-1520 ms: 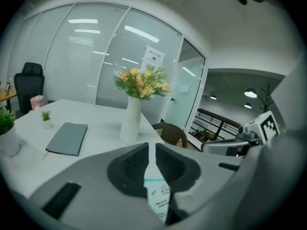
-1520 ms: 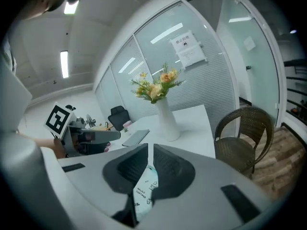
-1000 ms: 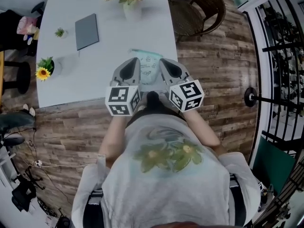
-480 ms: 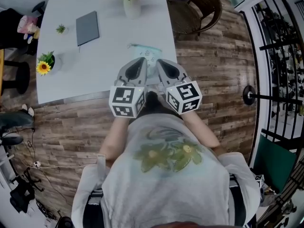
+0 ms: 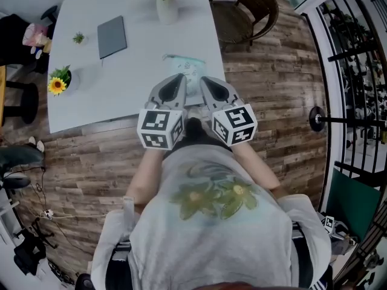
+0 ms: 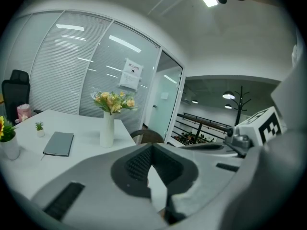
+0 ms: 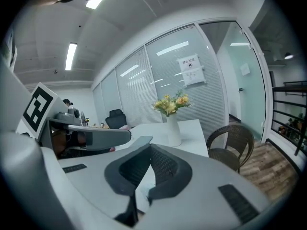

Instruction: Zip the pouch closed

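A pale printed pouch lies flat on the white table, near its front edge. Both grippers hover side by side just above the pouch's near end, pointing away from the person. My left gripper is shut with nothing between its jaws, and so is my right gripper. In the left gripper view the shut left gripper fills the lower frame, with the right gripper's marker cube beside it. The right gripper view shows the shut right gripper in the same way. The grippers hide the pouch's near half.
On the table stand a white vase of flowers, a grey notebook, a sunflower pot and a tiny plant. A wicker chair stands at the far right corner. A black railing runs along the right.
Both grippers have edged forward over the pouch and drawn a little closer together. Their jaws have stayed shut, and the pouch has not moved on the table.
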Available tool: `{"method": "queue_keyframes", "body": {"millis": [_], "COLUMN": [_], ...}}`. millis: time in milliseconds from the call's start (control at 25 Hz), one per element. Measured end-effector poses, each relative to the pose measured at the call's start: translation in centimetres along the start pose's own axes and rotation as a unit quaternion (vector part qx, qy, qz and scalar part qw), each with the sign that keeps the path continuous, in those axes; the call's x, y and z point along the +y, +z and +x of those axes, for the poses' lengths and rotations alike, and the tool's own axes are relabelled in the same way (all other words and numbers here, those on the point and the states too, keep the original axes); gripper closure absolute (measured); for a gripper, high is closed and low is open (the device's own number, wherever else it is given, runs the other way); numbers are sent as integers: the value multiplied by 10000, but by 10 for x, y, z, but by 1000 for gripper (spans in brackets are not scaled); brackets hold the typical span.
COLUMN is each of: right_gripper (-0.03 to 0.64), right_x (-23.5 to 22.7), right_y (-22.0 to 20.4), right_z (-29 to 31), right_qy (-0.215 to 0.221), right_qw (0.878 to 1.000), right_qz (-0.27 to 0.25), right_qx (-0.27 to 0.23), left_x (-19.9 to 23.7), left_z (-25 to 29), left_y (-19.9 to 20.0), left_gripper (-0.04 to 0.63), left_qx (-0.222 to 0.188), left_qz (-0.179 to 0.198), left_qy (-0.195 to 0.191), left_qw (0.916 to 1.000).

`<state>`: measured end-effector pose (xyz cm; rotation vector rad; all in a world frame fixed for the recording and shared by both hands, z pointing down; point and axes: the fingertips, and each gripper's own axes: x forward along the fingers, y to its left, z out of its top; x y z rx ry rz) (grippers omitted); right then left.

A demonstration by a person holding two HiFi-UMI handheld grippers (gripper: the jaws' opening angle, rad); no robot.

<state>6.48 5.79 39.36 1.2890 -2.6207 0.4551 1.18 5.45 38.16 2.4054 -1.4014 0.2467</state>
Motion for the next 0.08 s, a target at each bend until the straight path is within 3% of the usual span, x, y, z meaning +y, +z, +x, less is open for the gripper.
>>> {"method": "queue_keyframes", "body": {"millis": [80], "right_gripper": [600], "right_x": [1], "right_y": [-1], "right_z": [-4], "right_qy": [-27], "right_qw": [10000], "right_qz": [8], "right_qx": [4], "left_x": [-2], "left_z": [-3], "left_y": [-1], "left_gripper": [591], "left_qx": [24], "left_qz": [11], "left_qy": [-10], "left_qw": [10000]}}
